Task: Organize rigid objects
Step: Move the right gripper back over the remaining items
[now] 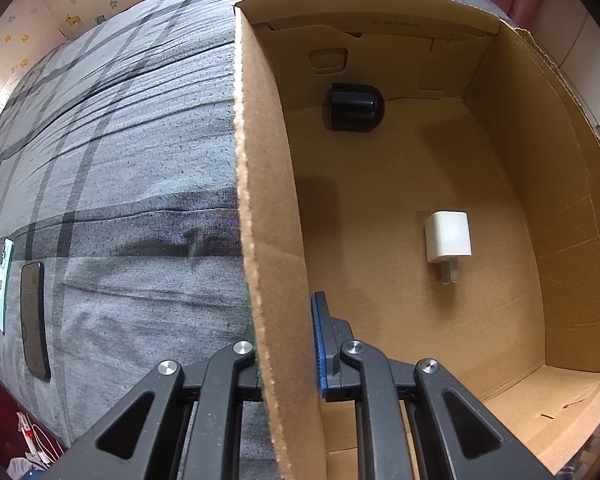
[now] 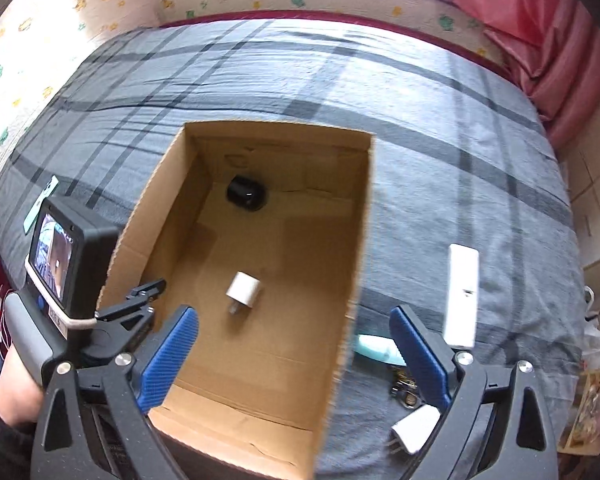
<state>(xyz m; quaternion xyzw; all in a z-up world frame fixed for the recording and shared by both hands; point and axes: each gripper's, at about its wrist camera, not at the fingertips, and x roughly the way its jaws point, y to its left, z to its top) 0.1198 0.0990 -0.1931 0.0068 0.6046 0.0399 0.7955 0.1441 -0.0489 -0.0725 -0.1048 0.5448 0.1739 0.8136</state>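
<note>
Left tool (image 1: 286, 344) pinching the left wall of the cardboard box (image 1: 260, 184), one pad inside and one outside, on the grey plaid bed (image 1: 120, 152). Right tool (image 2: 294, 354) spread wide above the box's near end, nothing between its pads. Inside on the box floor: white charger (image 2: 244, 288) lying prongs toward the camera, black domed thing (image 2: 246, 193) at the far wall; outside to the right on the bed, white bar (image 2: 462, 296) and another white plug (image 2: 416, 428).
</note>
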